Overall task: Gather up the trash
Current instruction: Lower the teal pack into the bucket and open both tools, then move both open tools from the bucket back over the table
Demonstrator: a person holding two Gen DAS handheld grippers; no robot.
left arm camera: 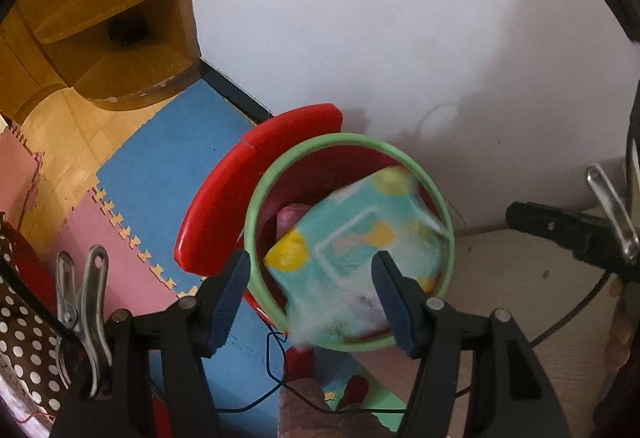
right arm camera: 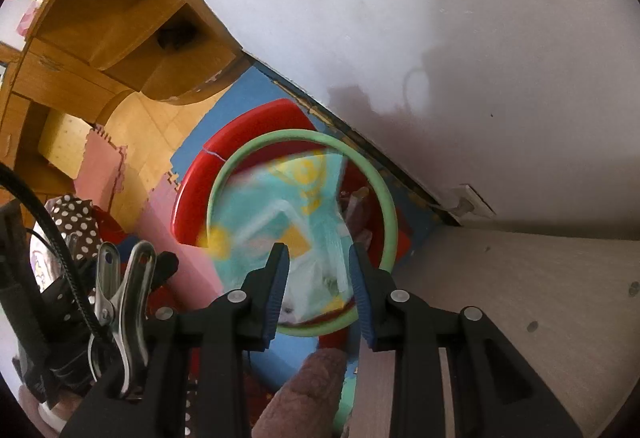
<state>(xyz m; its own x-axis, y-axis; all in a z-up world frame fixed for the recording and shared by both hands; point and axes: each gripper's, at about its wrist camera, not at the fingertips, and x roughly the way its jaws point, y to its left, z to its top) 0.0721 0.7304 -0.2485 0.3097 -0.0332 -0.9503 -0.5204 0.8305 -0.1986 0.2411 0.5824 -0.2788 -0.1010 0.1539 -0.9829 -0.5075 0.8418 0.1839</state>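
1 teal plastic packet with yellow dots [left arm camera: 352, 238], blurry, sits tilted in the mouth of the red bin with the green rim [left arm camera: 256, 198], over other scraps. Left gripper [left arm camera: 312, 298] hangs above it, jaws spread and pressing nothing. Right gripper [right arm camera: 316, 288] is narrower, clear film between its pads, can't tell if it's pinching. Looks like the drop-off step; next I'd check the right lets go, then lift both clear.
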